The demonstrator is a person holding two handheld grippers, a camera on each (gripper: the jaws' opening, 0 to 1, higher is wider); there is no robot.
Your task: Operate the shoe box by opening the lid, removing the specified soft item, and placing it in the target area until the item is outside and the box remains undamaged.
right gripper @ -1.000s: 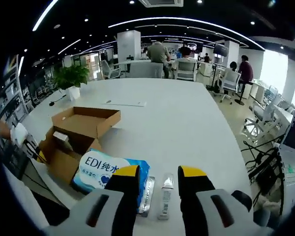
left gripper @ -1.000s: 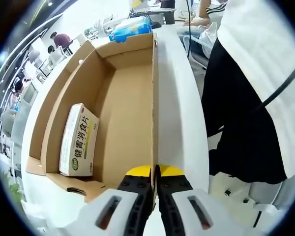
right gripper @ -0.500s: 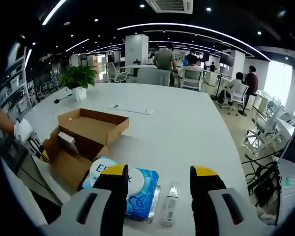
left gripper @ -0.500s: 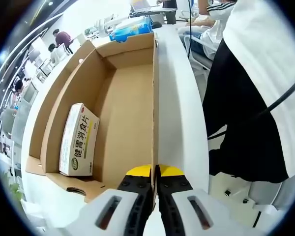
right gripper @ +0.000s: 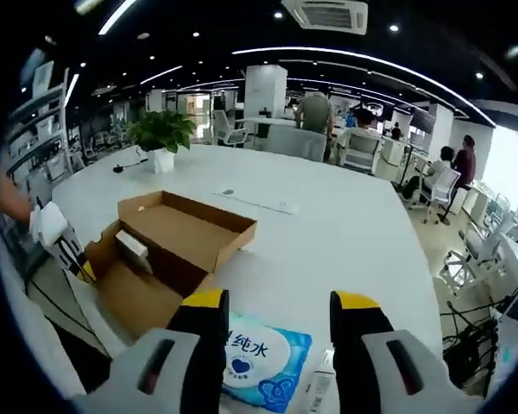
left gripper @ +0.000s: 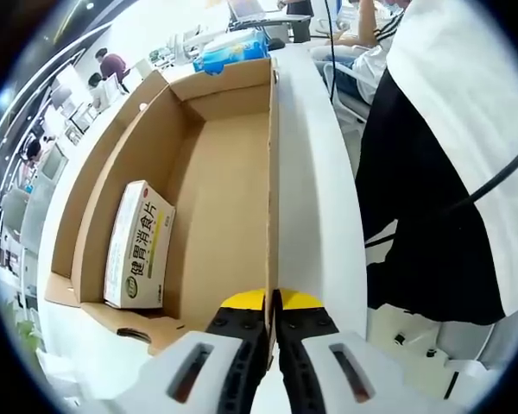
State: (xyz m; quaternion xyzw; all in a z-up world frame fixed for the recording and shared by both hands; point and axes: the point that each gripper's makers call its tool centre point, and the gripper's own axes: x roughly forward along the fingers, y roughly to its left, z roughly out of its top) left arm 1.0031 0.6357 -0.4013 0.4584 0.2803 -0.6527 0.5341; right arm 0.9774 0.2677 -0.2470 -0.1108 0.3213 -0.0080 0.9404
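- Landmark = shoe box [left gripper: 216,181], open cardboard, on white table [left gripper: 315,172].
- Left gripper [left gripper: 272,312]: jaws closed tight, pinching the box's side wall at its near end; wall runs straight away from jaws. Reads as steadying the box.
- Inside box: small medicine carton [left gripper: 140,246] w/ green print, lying flat against the far wall from the jaws' side. Rest of box floor bare.
- Lid [right gripper: 190,226]: off, lying tray-up, touching the box [right gripper: 129,289] on its far side in right gripper view. So lid step done.
- Blue wet-wipe pack [right gripper: 263,362] (soft item, judged): outside the box, flat on table [right gripper: 345,233] just beside it; also visible beyond box's far end [left gripper: 230,52] in left gripper view.
- Right gripper [right gripper: 276,304]: jaws wide apart, holding nothing, hanging over the pack; no contact seen.
- Small clear sachet [right gripper: 321,392] just beside the pack.
- Status: removal looks done, box shows no tears. Left: confirm pack sits in target area – no marked area visible, can't tell.
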